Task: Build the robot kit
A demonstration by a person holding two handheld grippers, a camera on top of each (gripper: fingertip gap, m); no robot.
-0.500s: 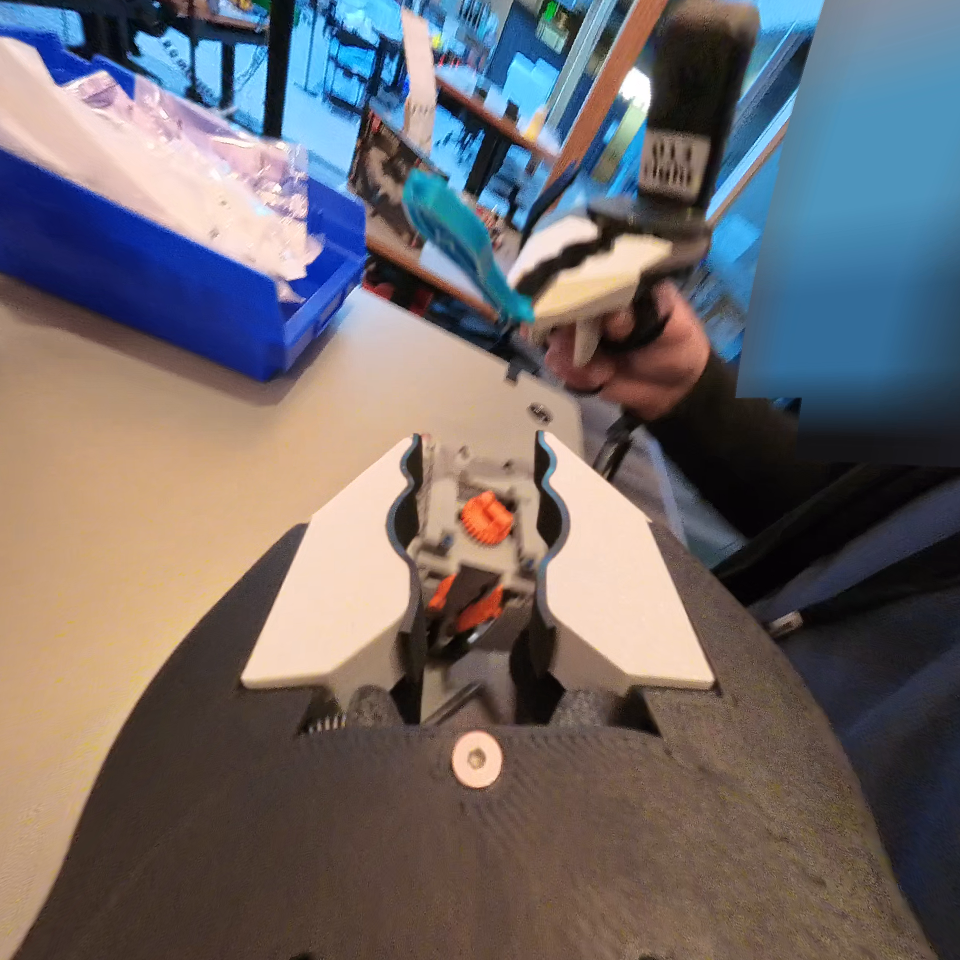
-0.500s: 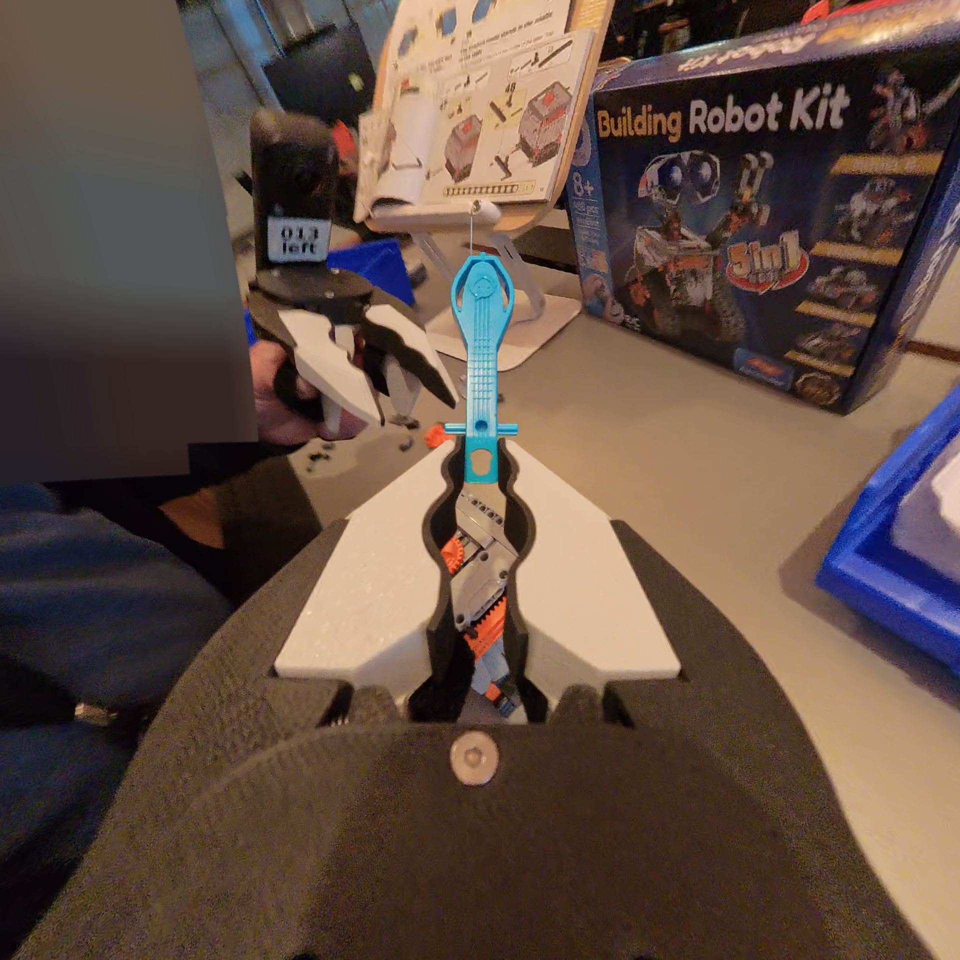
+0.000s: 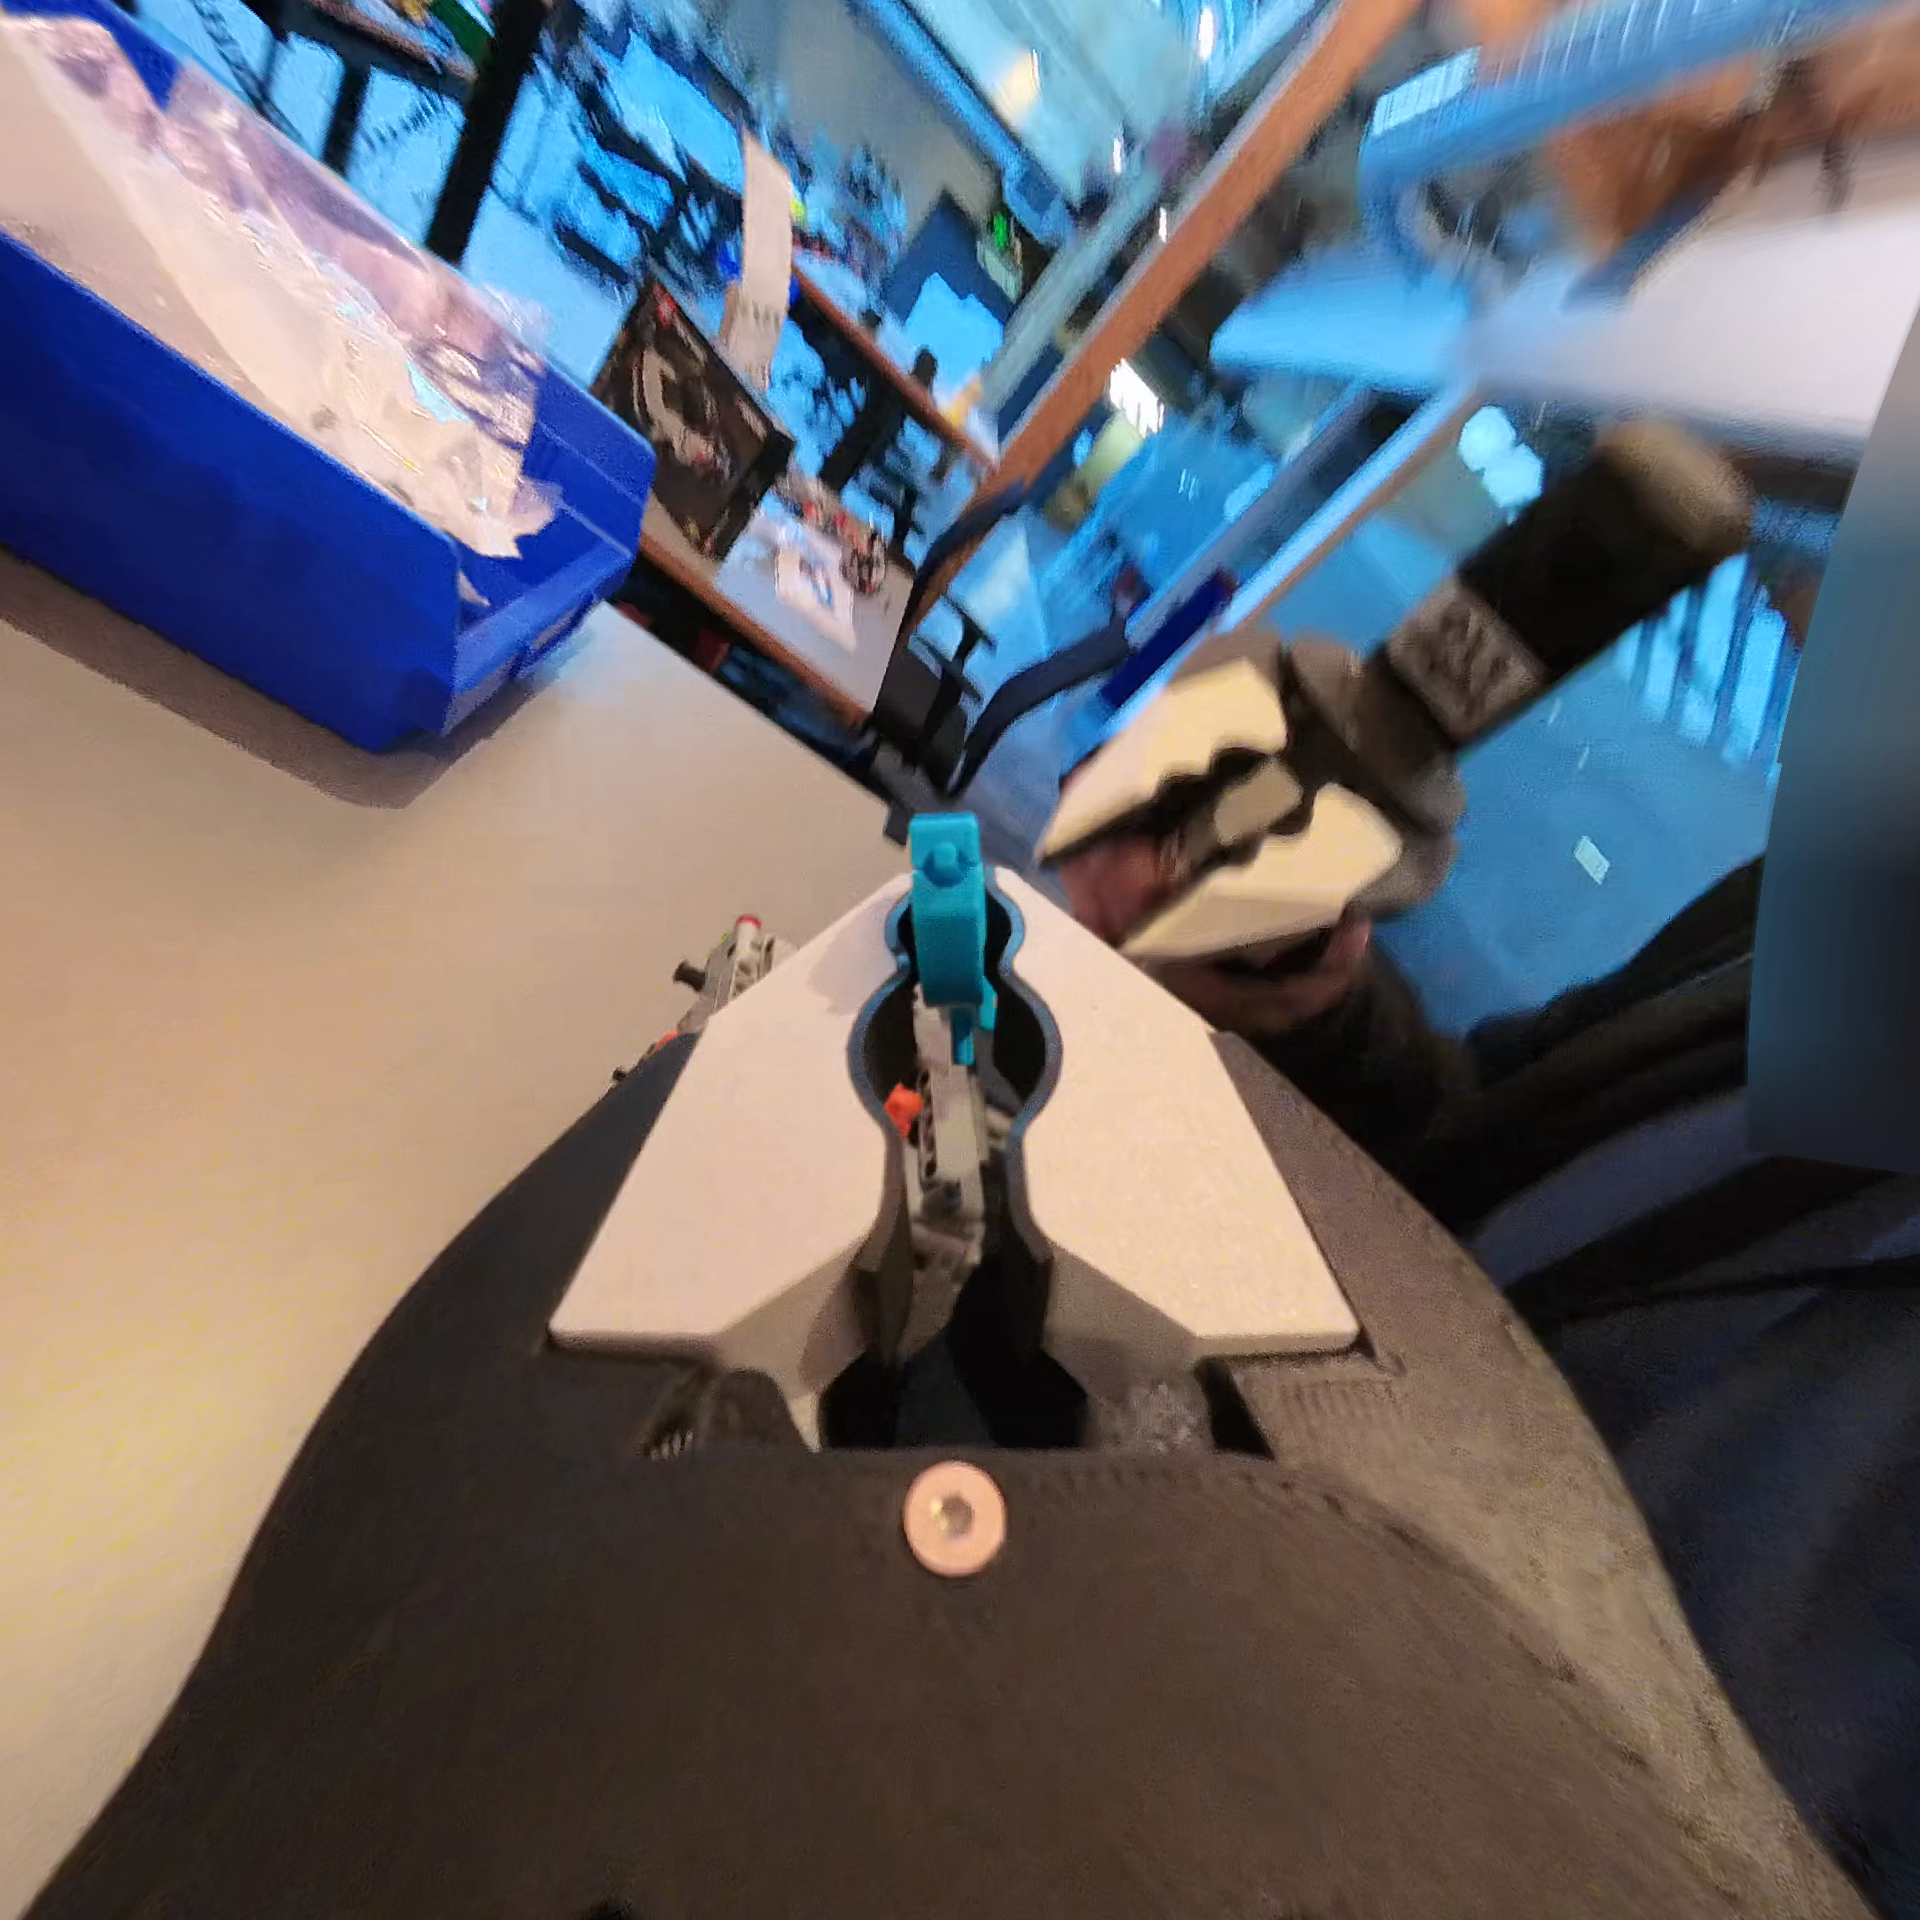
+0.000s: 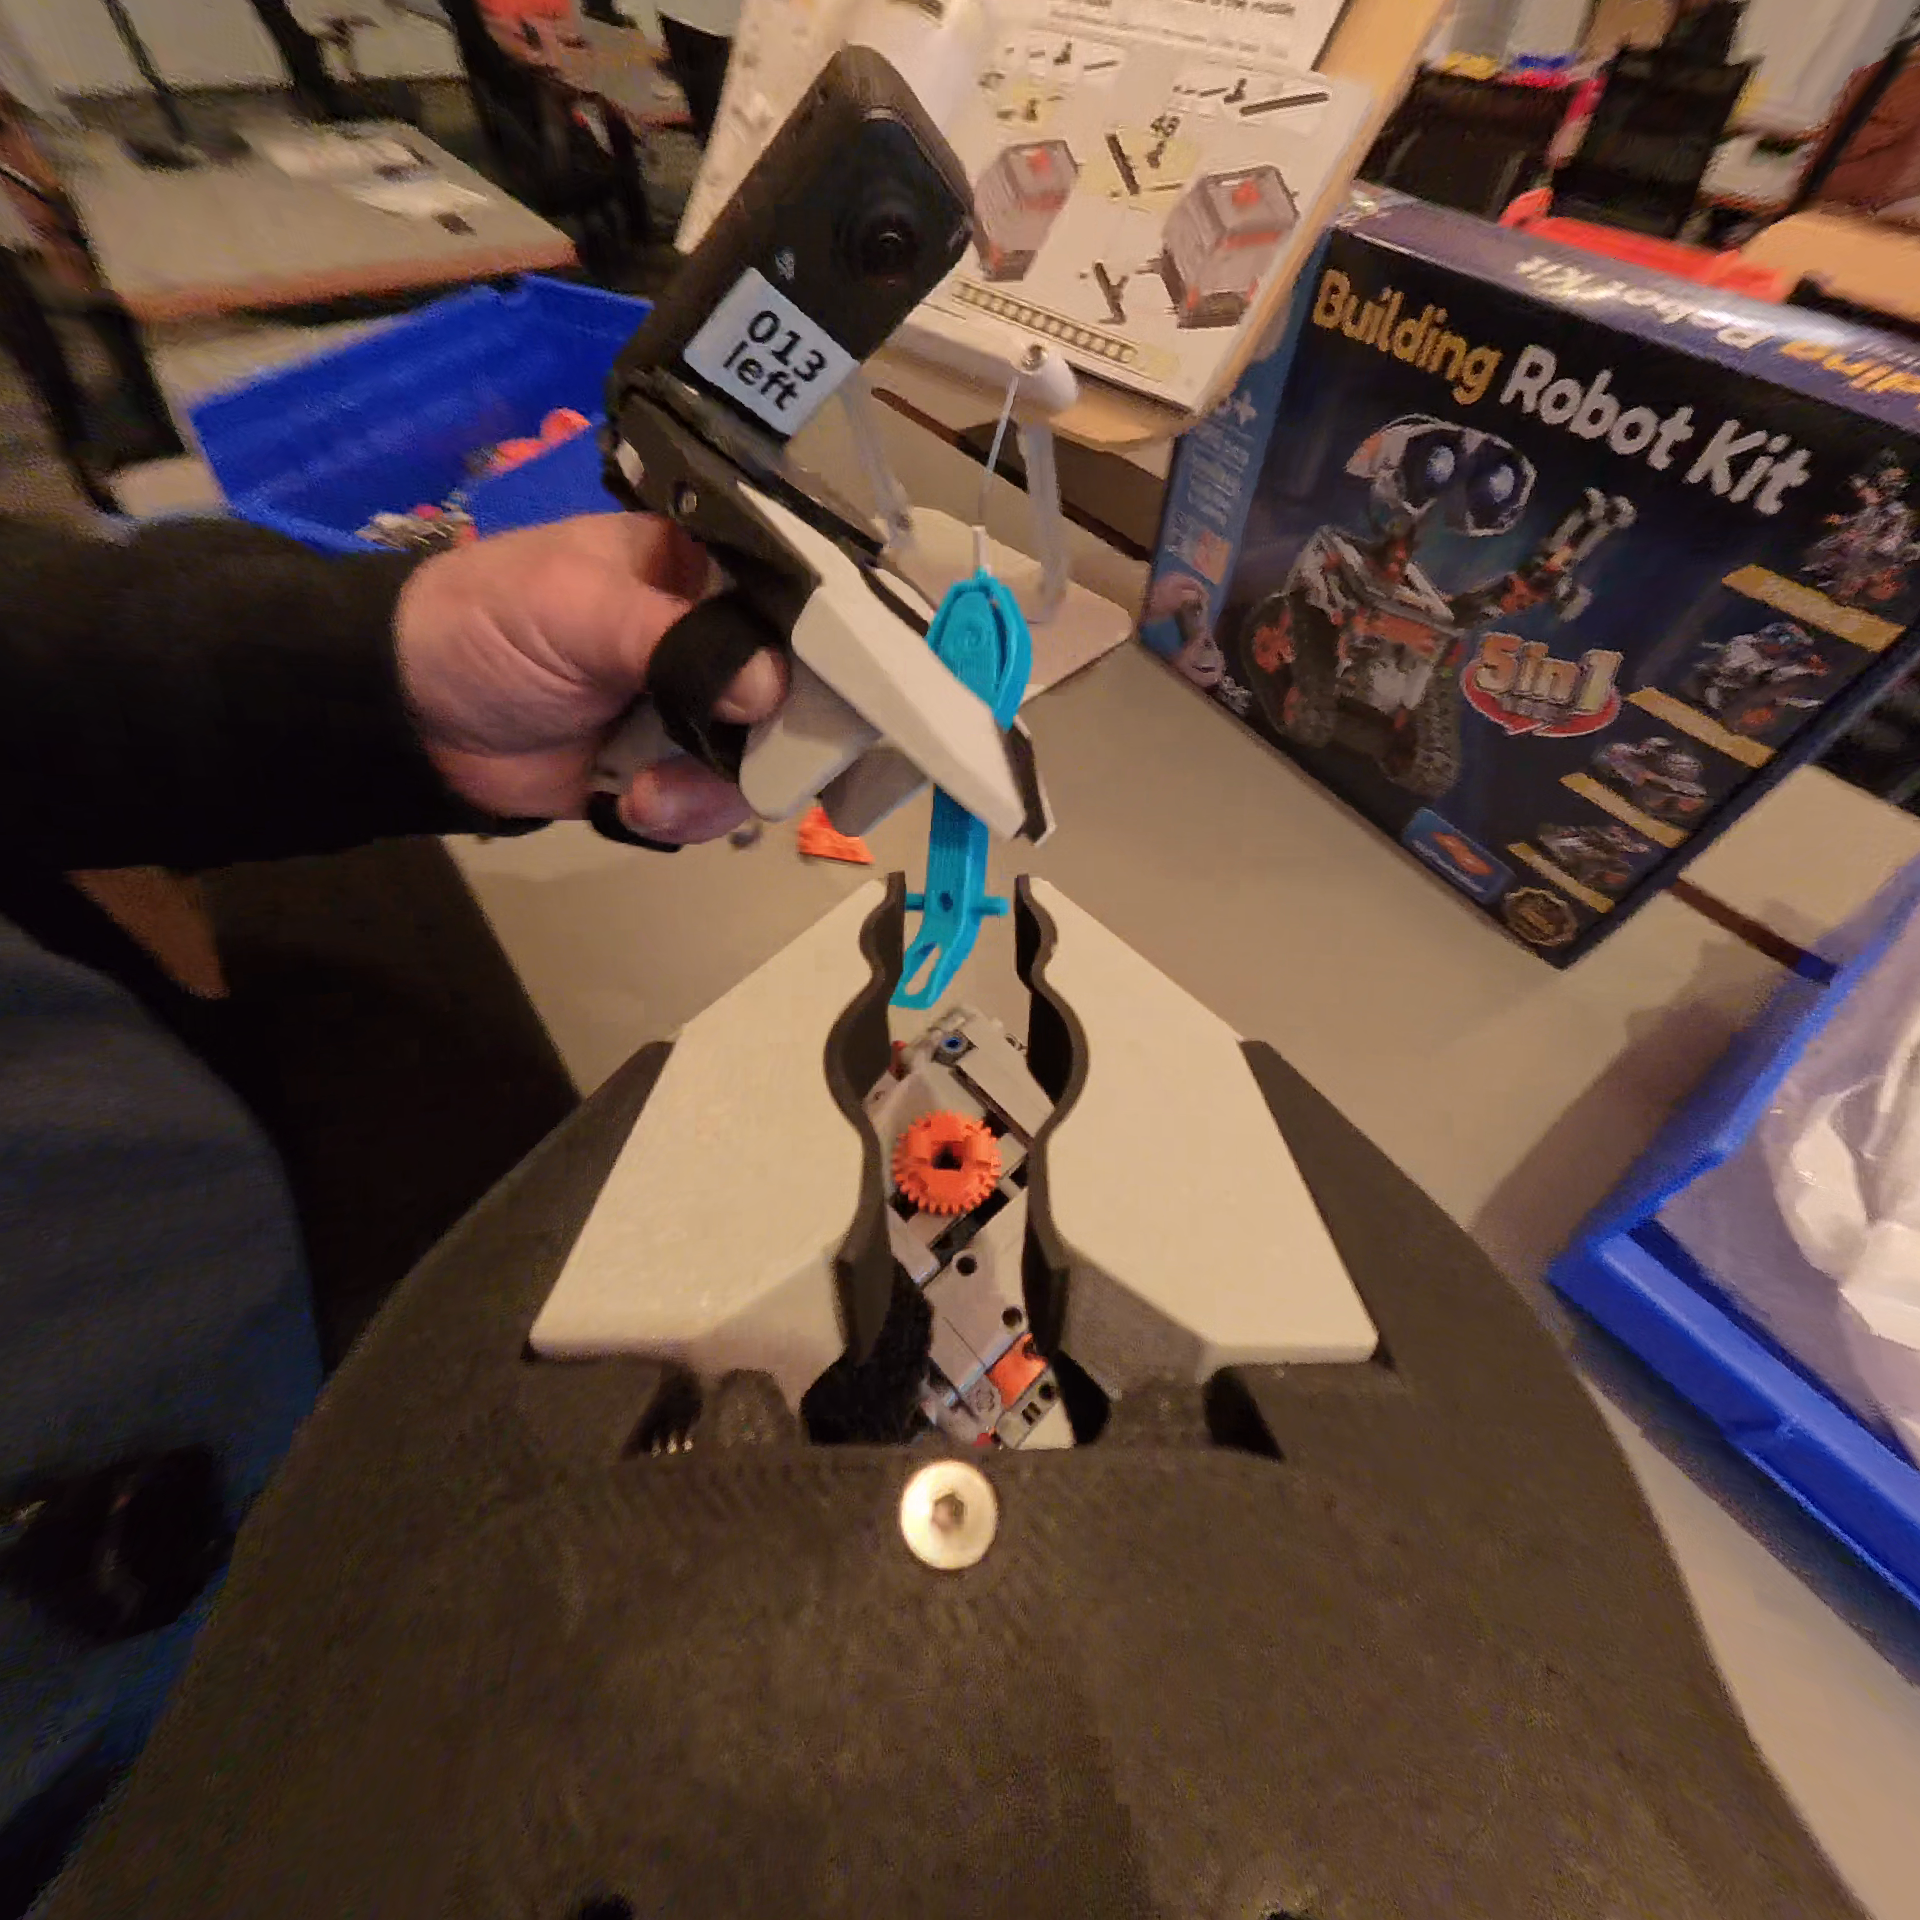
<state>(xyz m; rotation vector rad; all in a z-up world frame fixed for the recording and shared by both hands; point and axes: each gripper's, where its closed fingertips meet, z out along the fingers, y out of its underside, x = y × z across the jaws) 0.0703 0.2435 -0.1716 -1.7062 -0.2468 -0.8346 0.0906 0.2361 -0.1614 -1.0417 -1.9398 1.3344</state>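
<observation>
Tabletop: beige.
Printed kit box: upright at far edge.
Blue bin: far left corner, clear bags inside.
Second blue bin: right edge.
Right gripper: over near edge, fingers apart. In the gap, grey block assembly with orange gear; contact unclear.
Left gripper: clamped on blue tool, held above right fingertips. Tool's lower end hangs between them, untouched.
</observation>
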